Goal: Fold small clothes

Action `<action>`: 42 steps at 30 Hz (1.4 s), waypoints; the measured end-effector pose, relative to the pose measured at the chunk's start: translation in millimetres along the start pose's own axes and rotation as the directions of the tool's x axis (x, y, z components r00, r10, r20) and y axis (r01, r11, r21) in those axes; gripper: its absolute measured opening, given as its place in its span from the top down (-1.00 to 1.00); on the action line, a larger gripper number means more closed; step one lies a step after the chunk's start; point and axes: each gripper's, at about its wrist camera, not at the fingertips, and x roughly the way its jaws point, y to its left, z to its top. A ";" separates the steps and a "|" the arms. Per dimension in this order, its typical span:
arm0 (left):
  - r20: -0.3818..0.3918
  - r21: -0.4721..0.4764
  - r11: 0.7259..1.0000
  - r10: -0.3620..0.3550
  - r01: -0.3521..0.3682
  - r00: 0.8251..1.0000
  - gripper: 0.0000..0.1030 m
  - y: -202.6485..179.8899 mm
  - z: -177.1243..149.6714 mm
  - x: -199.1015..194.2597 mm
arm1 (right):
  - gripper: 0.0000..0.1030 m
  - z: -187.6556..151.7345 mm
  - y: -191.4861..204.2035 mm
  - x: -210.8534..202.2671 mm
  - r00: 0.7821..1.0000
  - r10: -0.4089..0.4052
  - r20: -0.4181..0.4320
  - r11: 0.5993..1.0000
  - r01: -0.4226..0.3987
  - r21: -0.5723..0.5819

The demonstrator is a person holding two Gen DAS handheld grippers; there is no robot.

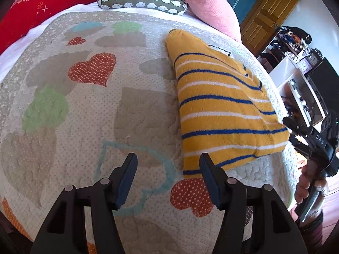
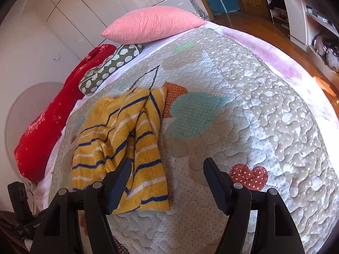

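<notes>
A small yellow garment (image 1: 222,110) with blue and white stripes lies folded lengthwise on the quilted bedspread (image 1: 84,110). In the left wrist view it stretches away on the right side; my left gripper (image 1: 168,169) hangs open above the quilt just left of its near corner, nothing between the fingers. The right gripper (image 1: 296,131) shows at the garment's far right corner, held by a hand (image 1: 307,186). In the right wrist view the garment (image 2: 118,144) lies left of centre. My right gripper (image 2: 167,169) is open over its near end, the left finger (image 2: 120,182) above the cloth, with nothing gripped.
A red bolster (image 1: 42,10), a green patterned cushion (image 1: 144,0) and a pink pillow (image 1: 207,8) line the far end of the bed. Shelves with clutter (image 1: 296,63) and a wooden door (image 1: 267,14) stand beyond the bed's right edge. Wooden floor (image 2: 264,29) lies past the bed.
</notes>
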 end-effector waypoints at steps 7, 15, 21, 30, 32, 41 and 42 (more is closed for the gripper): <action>0.013 -0.051 0.991 -0.124 0.124 0.992 -0.41 8.8 45.8 29.7 | -0.58 18.2 -15.8 26.4 0.994 0.109 -0.026 0.990 -0.106 0.089; -0.068 -0.097 0.948 -0.311 0.304 0.948 -0.79 1.6 89.3 86.6 | -0.68 45.7 -18.6 79.9 0.933 0.353 -0.075 0.909 -0.322 0.264; -0.133 -0.081 0.942 -0.334 0.326 0.933 -0.75 -36.3 88.9 100.1 | -0.67 56.2 20.4 113.9 0.960 0.230 -0.157 0.968 -0.209 0.139; -0.076 0.035 0.970 -0.238 0.241 0.968 0.24 -45.3 82.5 45.9 | 0.51 49.1 76.2 88.4 0.984 0.136 -0.111 0.990 -0.138 -0.008; -0.062 0.021 0.970 -0.240 0.242 0.969 0.24 -35.6 83.4 35.8 | 0.52 47.9 93.5 81.8 0.985 0.140 -0.105 0.988 -0.145 -0.044; 0.016 -0.025 0.983 -0.182 0.182 0.983 0.24 29.2 89.1 -1.8 | 0.52 34.4 167.1 95.8 0.970 0.200 -0.134 0.967 -0.218 -0.133; 0.019 -0.030 0.984 -0.175 0.175 0.984 0.24 36.0 89.3 -3.9 | 0.52 32.2 173.3 100.5 0.969 0.203 -0.140 0.965 -0.222 -0.137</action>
